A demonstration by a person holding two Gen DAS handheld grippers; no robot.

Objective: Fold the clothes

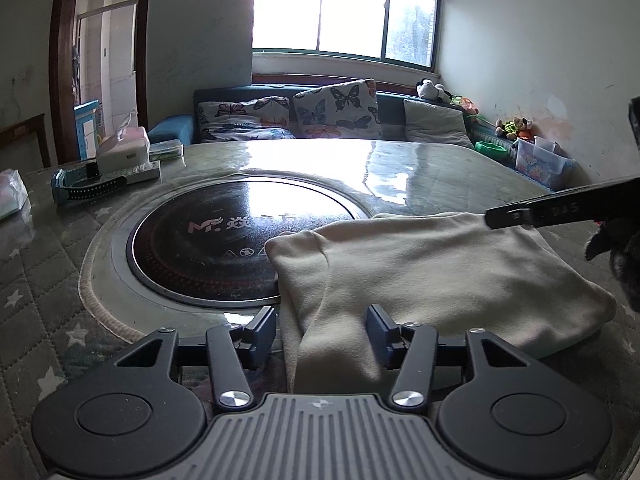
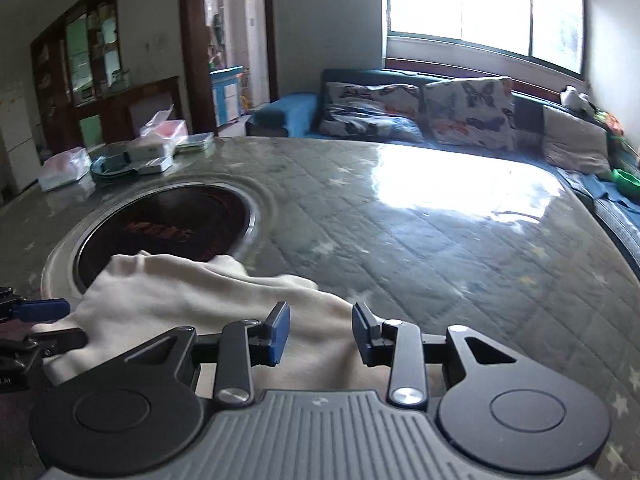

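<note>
Both claws, left claw and right claw, hang released over the cream garment, seemingly folded already on the bench.

Readable: red "MF." logo followed by Chinese characters, partly washed out by glare, on the black round cooktop set in the table. In the right wrist view that print is blurred, unreadable.
</note>
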